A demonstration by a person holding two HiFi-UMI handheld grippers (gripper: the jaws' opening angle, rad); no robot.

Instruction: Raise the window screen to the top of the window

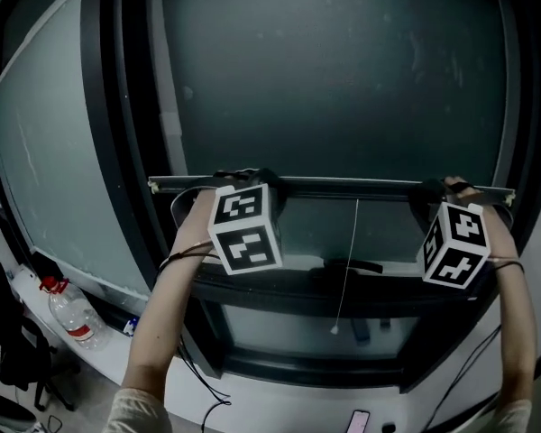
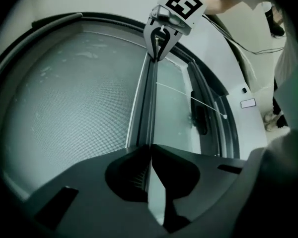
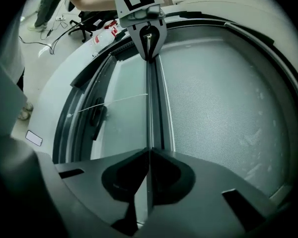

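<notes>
Dark-framed window (image 1: 388,231) with mesh screen (image 1: 343,70)

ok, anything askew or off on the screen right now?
Nothing stands out. The screen's bottom rail sits roughly level, the left gripper and right gripper clamped on it near its ends, and the pull cord hangs straight.

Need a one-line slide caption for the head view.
Left gripper and right gripper clamp the bottom rail of the window screen, partway up the window, pull cord dangling below.
</notes>
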